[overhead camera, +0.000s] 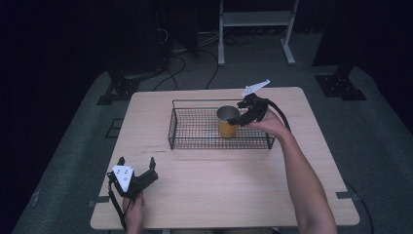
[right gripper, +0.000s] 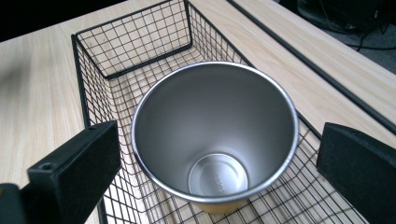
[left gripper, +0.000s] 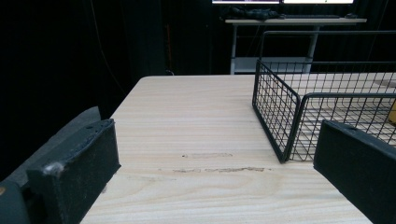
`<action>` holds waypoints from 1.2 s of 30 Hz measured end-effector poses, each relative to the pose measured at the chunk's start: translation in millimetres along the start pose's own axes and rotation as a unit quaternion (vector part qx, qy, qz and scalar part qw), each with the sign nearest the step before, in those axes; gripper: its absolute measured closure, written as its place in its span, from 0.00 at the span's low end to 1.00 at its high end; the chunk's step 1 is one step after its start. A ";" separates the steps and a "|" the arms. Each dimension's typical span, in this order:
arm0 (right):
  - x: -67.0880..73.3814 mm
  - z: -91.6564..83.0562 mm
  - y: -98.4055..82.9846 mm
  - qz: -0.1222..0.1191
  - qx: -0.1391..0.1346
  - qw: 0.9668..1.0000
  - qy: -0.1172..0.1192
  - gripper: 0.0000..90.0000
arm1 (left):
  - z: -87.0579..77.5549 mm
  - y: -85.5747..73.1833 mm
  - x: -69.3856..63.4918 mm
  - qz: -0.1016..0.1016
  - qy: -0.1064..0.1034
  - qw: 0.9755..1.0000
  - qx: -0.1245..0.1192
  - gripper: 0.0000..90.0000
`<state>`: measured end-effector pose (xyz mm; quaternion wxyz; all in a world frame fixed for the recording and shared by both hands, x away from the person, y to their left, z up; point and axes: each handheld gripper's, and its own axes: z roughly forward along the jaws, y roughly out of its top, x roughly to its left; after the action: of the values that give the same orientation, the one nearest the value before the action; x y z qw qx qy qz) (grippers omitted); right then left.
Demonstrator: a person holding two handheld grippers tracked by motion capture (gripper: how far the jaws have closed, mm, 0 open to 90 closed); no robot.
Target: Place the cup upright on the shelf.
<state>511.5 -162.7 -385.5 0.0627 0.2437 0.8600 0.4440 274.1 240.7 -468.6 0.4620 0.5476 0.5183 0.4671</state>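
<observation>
- One cup [overhead camera: 227, 122], yellow outside, bare steel inside, stands upright in the basket [overhead camera: 195, 144], toward its right half, mouth up.
- One wire basket, black, sits on the far middle of the table [overhead camera: 219, 195]; nothing else inside it besides the cup.
- Right gripper [overhead camera: 239, 120] is over the basket's right end, just beside the cup's right side; jaws spread apart, one on each side of the cup rim, not pinching it. The right gripper view looks straight down into the cup [right gripper: 215, 135], with a gap between the rim and each jaw.
- Left gripper [overhead camera: 137, 161] is well apart from the basket, near the table's near left corner; jaws wide apart, holding nothing.
- Left gripper view: the basket's [left gripper: 280, 107] left near corner lies ahead, bare table [left gripper: 187, 121] between the jaws.
- Two grippers, two hands, one each.
</observation>
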 end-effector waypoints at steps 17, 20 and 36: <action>-1.9 -23.8 -4.1 0.010 -0.025 1.000 0.001 0.00 | -0.6 -0.2 -0.7 0.005 -0.003 1.000 -0.001 0.00; -0.1 -27.1 -6.1 0.008 -0.027 1.000 0.002 0.00 | -1.0 -0.3 -0.7 0.003 -0.003 1.000 -0.001 0.00; 7.3 -44.1 -8.7 0.006 -0.045 0.999 0.008 0.00 | -1.5 -0.3 -0.3 0.001 -0.004 1.000 -0.001 0.00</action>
<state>487.7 -195.8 -365.2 0.0643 0.2425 0.8378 0.4849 272.6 240.4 -468.7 0.4639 0.5495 0.5152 0.4662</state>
